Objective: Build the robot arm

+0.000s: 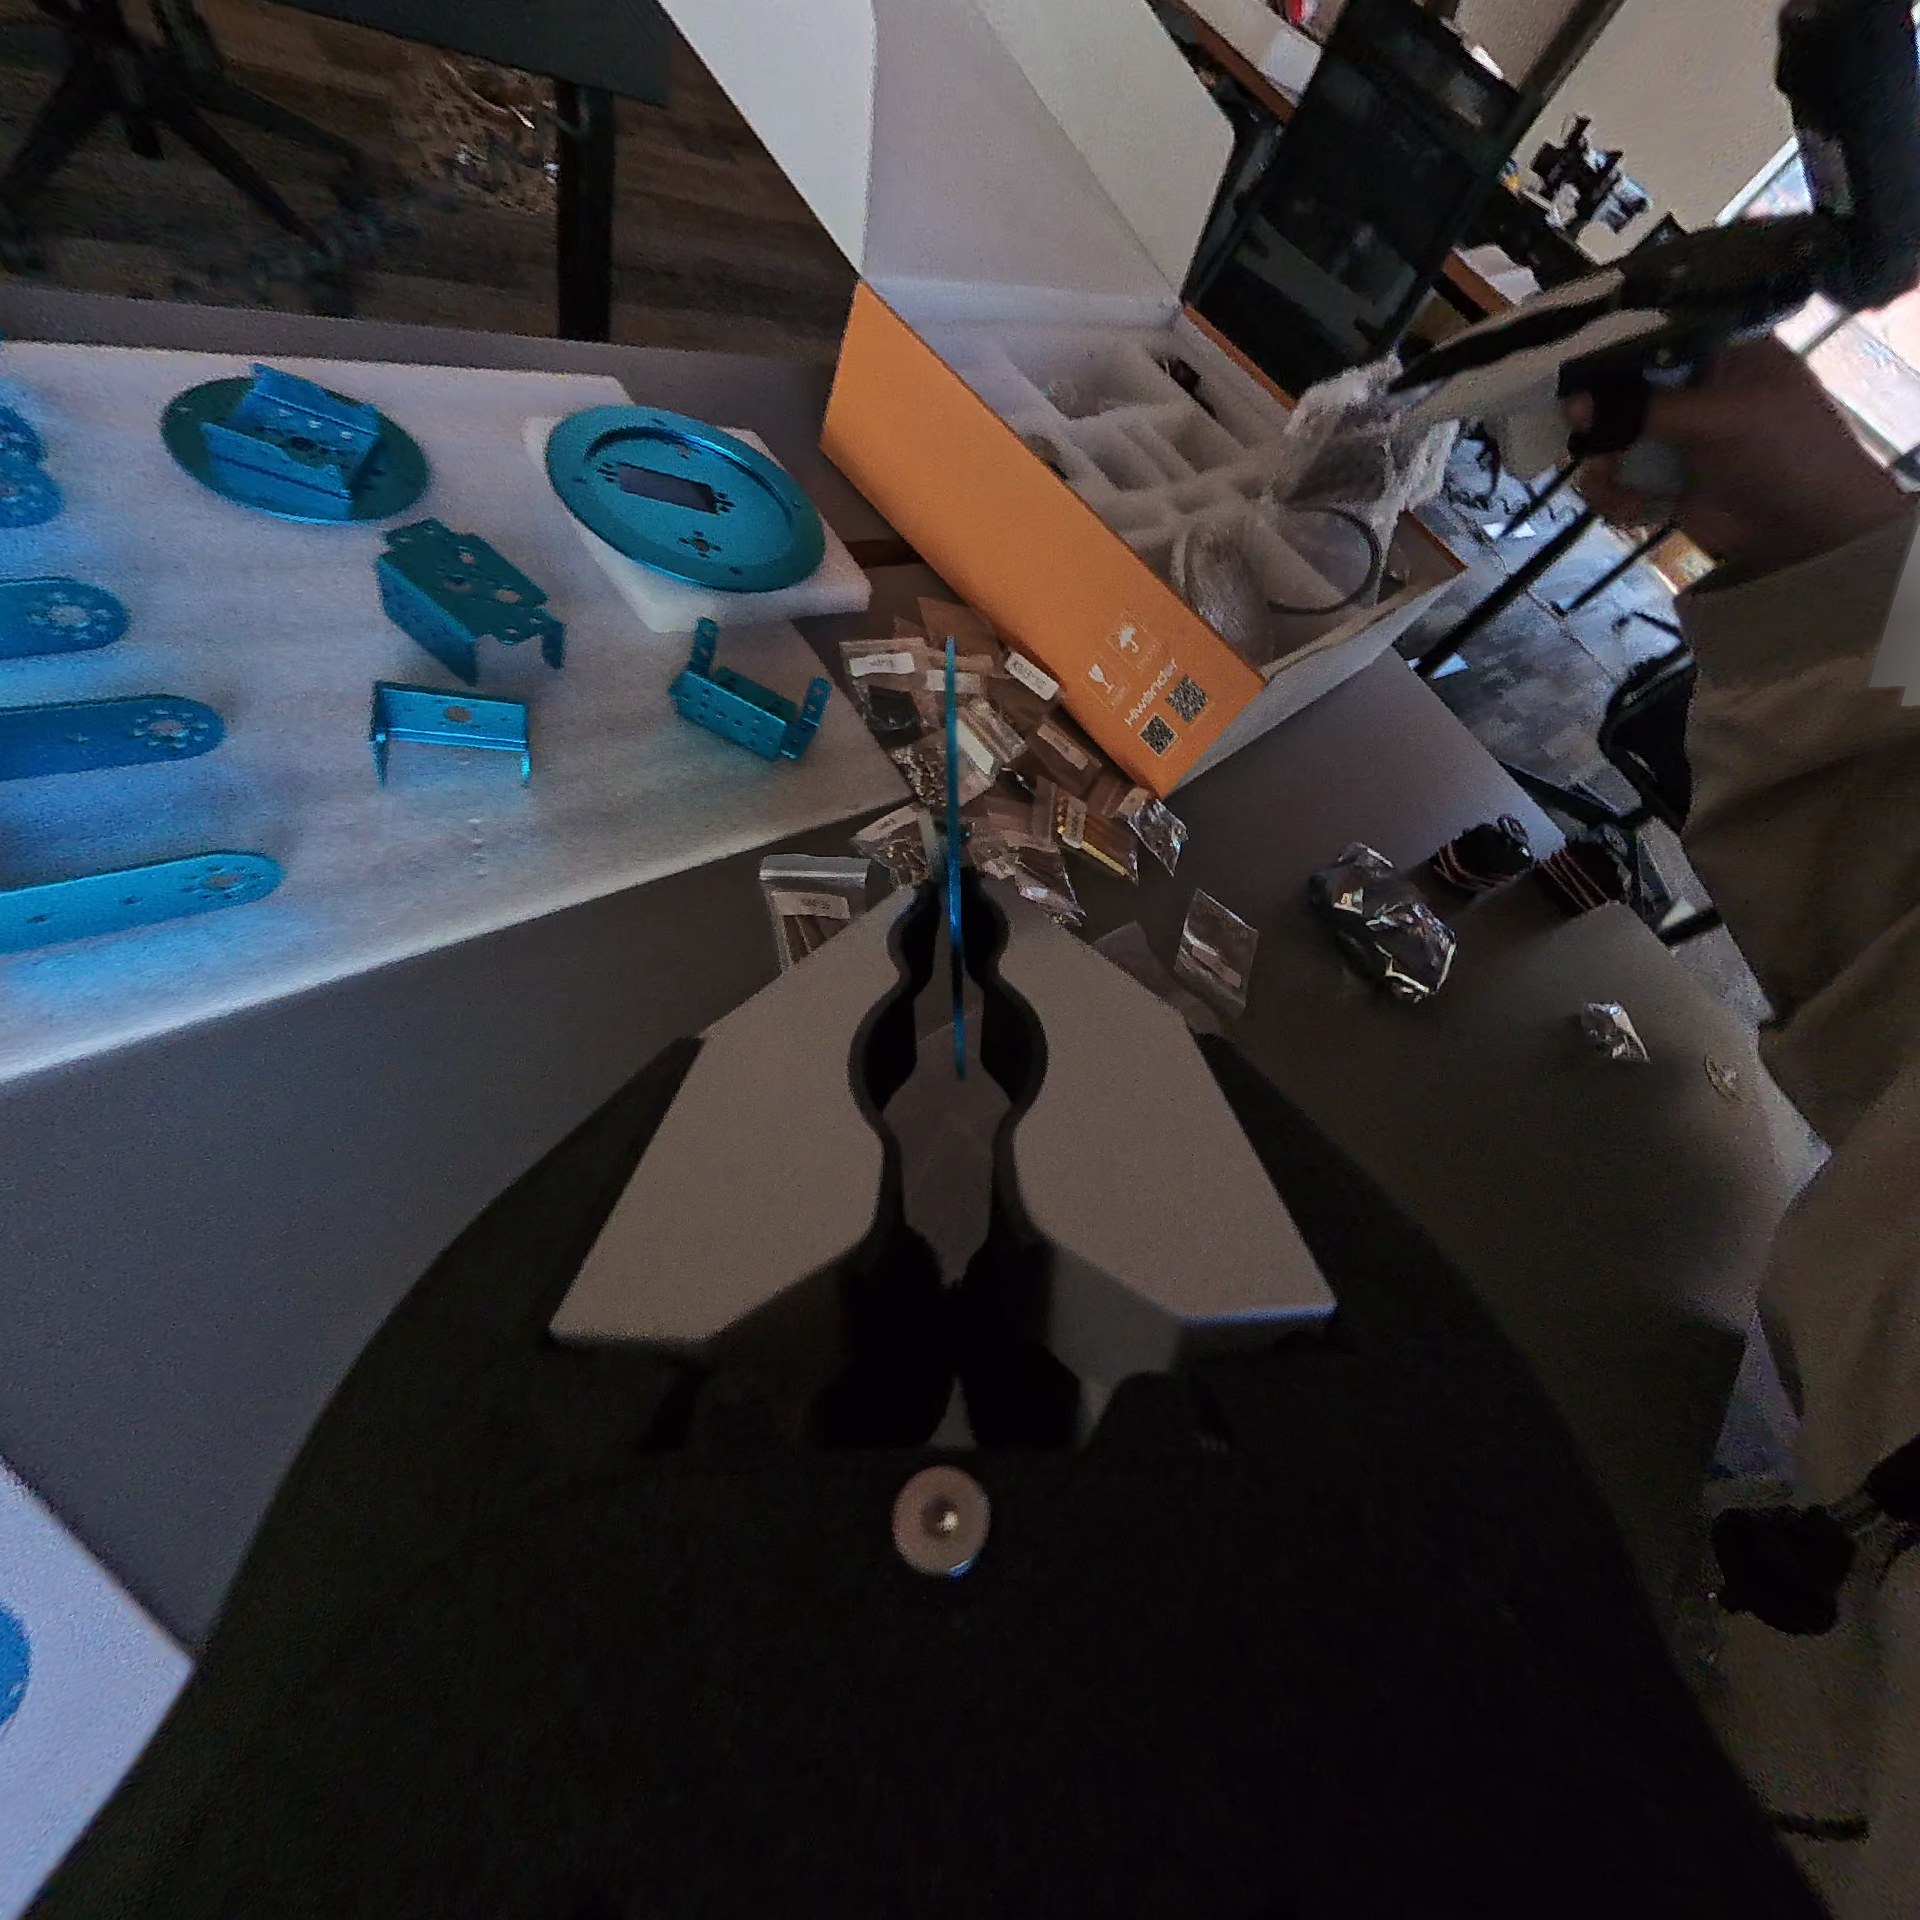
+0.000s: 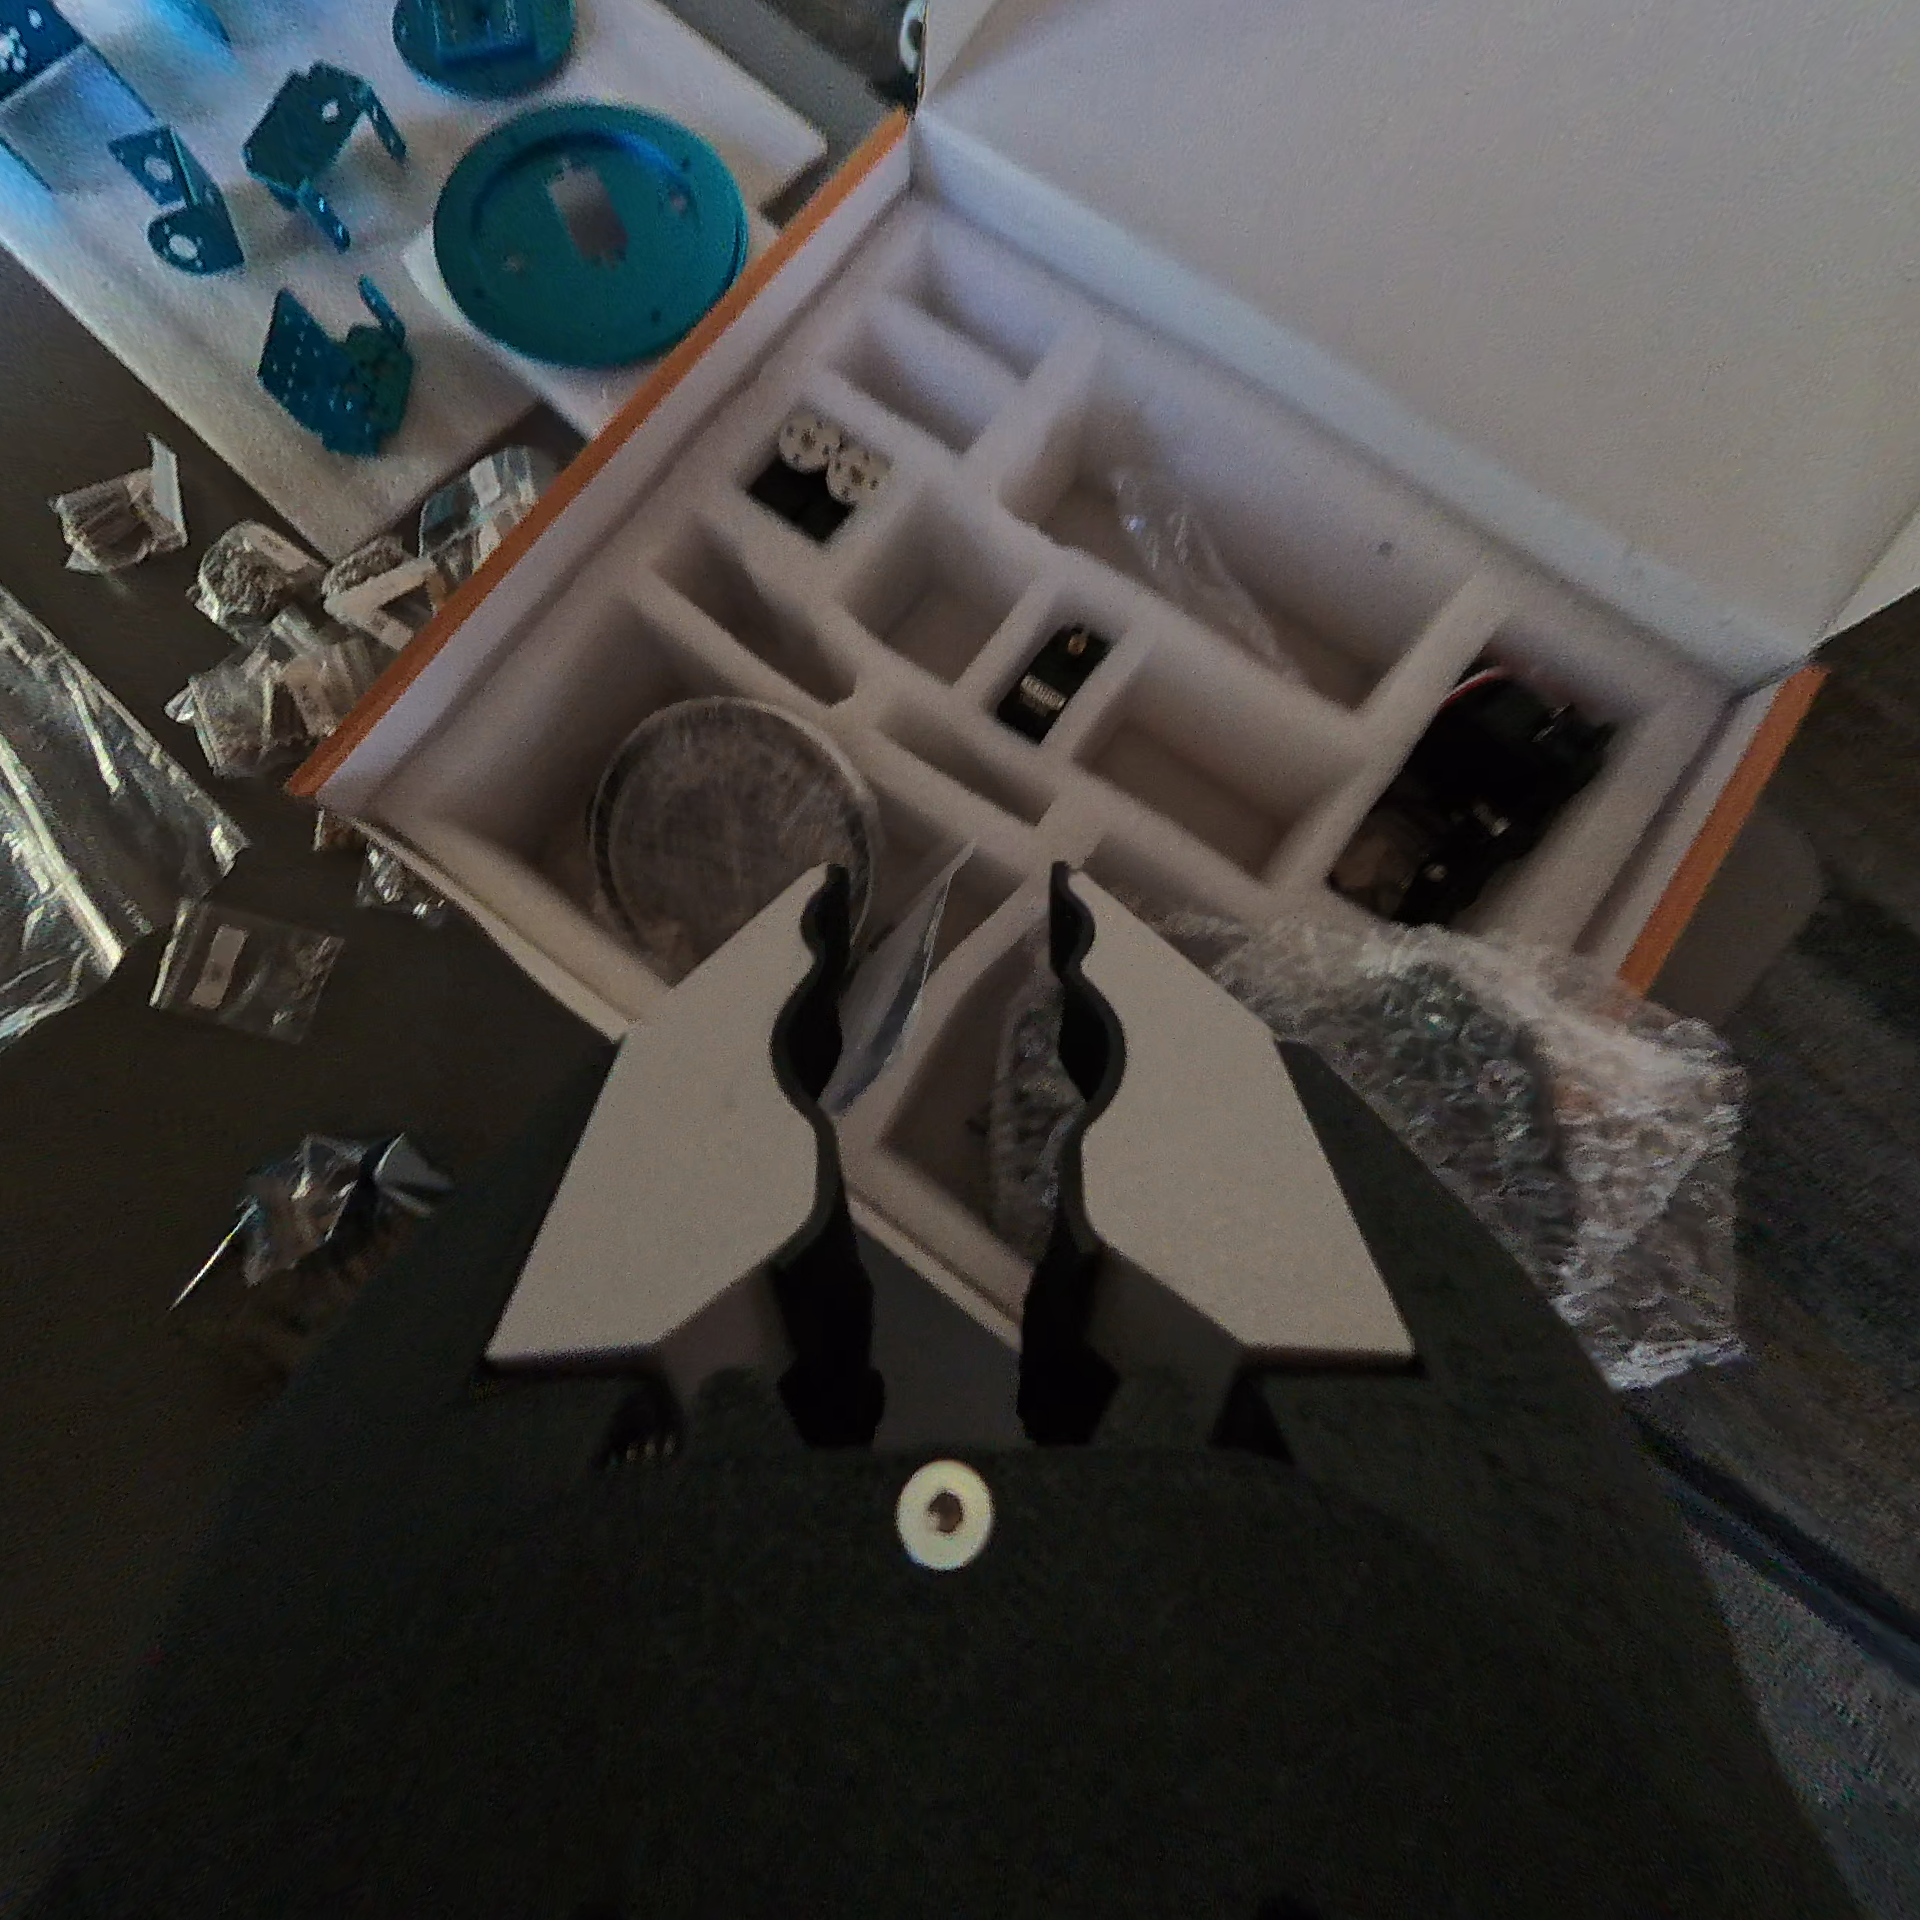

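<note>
Left claw (image 1: 951, 935): clamped on a thin blue plate (image 1: 952, 852), held edge-on above the table (image 1: 1351, 1091).
Right claw (image 2: 940, 894): fingers apart, over the orange box (image 2: 582, 499); bubble wrap (image 2: 1507, 1122) beside it, contact unclear.
Laid out: blue brackets (image 1: 457, 603) and blue ring (image 1: 681, 499) on white foam; small bags (image 1: 997, 769) heaped.
Left in box: wrapped disc (image 2: 727, 821), black parts (image 2: 1475, 790).
Unclear: the held plate's shape; bag contents blurred.

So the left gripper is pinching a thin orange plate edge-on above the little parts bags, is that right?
Not quite: the plate is blue, not orange. The left wrist view shows the left gripper shut on it edge-on, above the little parts bags. Orange is the colour of the open box behind.
</note>
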Available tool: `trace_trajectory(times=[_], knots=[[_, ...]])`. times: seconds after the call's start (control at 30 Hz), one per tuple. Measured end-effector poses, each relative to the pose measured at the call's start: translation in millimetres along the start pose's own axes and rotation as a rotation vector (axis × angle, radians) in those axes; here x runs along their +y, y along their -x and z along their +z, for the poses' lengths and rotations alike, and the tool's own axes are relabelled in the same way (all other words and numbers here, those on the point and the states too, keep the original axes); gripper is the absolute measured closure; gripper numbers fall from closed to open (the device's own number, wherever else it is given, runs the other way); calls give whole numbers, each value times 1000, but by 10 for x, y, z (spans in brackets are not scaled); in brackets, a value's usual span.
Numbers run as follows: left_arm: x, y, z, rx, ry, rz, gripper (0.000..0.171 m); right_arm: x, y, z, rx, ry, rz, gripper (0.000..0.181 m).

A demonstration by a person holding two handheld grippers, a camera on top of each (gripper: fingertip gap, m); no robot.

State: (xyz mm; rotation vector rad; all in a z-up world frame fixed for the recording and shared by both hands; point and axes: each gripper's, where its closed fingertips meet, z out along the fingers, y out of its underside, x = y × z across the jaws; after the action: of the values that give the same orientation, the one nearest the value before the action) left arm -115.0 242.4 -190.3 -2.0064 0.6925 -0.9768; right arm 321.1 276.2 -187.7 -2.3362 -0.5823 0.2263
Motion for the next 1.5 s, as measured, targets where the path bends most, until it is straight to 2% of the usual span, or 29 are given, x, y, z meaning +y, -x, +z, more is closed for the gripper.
trace_trajectory(times=[0.07, 0.17, 0.3, 0.43, 0.5, 0.6, 0.7, 0.77, 0.8, 0.83, 0.93, 0.97, 1.0, 1.03, 1.17, 1.4, 1.5], knots=[[-39, 11, -134, -34, -27, -57, 167, -51, 2, 6, 29, -40, -12, 145], [-57, -28, -330, -88, -38, -172, 167, 24, -78, 11, 112, -20, -38, 145], [-84, -111, -495, -185, -9, -242, 167, 229, -148, -148, 128, 2, 72, 136], [-165, -272, -477, -249, 18, -312, 167, 623, -362, -423, 207, 17, 246, 137], [-211, -421, -414, -256, 34, -348, 167, 883, -446, -454, 222, 64, 355, 132], [-285, -670, -268, -256, 69, -370, 167, 955, -513, -400, 208, 42, 441, 126], [-454, -880, -91, -253, 70, -375, 167, 912, -621, -206, 165, 26, 460, 126], [-590, -1024, 17, -242, 63, -372, 167, 901, -600, 44, 70, 76, 499, 114], [-642, -1095, 58, -238, 67, -368, 167, 893, -650, 141, 89, 88, 505, 112], [-693, -1161, 85, -237, 68, -367, 167, 868, -692, 220, 110, 82, 499, 117], [-897, -1337, 98, -235, 44, -376, 167, 721, -654, 346, 45, 70, 587, 136], [-974, -1388, 77, -238, 33, -375, 167, 674, -662, 310, 37, 58, 608, 150], [-1049, -1436, 47, -240, 22, -370, 167, 638, -693, 241, 49, 43, 607, 172], [-1113, -1475, 10, -245, 12, -363, 167, 573, -710, 169, 50, 15, 590, 180], [-1231, -1538, -127, -259, -19, -362, 167, 379, -720, -119, -2, -26, 556, 181], [-1175, -1531, -189, -234, -56, -431, 167, 43, -887, -745, 9, -85, 517, 181], [-1168, -1513, -193, -222, -55, -431, 167, 5, -915, -821, 9, -82, 522, 181]])
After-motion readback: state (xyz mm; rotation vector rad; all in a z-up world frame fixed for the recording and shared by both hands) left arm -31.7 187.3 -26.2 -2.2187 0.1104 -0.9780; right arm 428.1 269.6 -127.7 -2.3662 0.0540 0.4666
